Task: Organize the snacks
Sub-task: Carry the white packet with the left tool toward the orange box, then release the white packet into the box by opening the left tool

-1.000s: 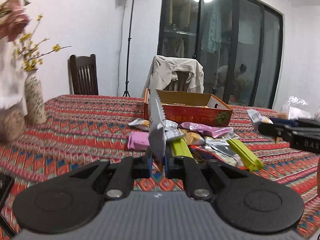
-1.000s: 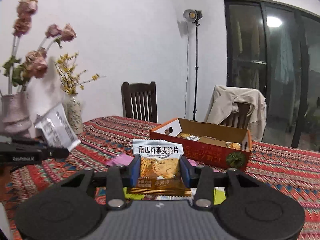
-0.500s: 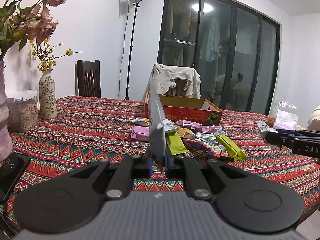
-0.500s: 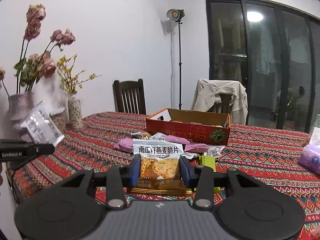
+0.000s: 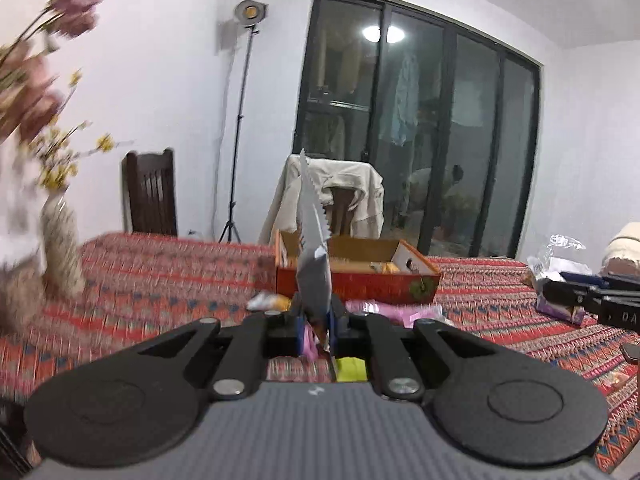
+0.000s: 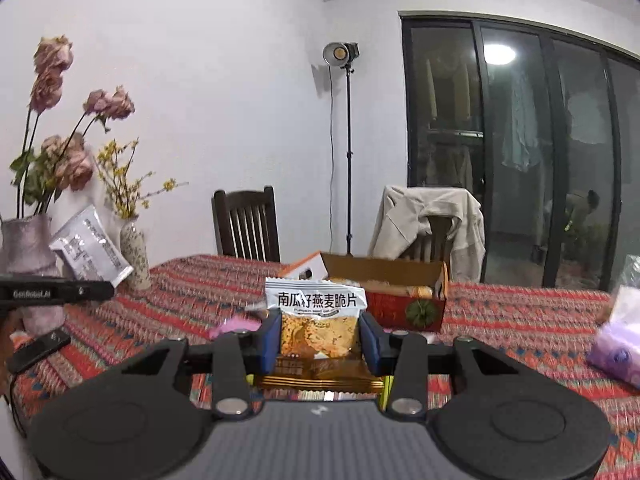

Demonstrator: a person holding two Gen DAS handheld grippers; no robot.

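**Two packets in the air, and two thin grips that may give way**

The left gripper (image 5: 316, 330) is pinching a flat silver packet (image 5: 314, 264) edge-on, its jaws pressed nearly together on the lower seam while most of the packet is standing tall above them. Held so low on a slick foil edge, the packet is likely to pivot or slide out if the hand swings. The right gripper (image 6: 320, 338) is clamping an orange-and-white crisp packet (image 6: 318, 320) across its width, jaws part-way spread around it; a puffy bag like this is prone to squirming free or crushing its contents.

Both packets are hanging above the patterned surface (image 6: 520, 328), short of the open red cardboard box (image 6: 404, 300). Loose pink and yellow snacks (image 5: 396, 312) are lying in front of the box, and a low approach risks sweeping them aside. The box wall is standing in the way too; a clipped rim risks shoving it.
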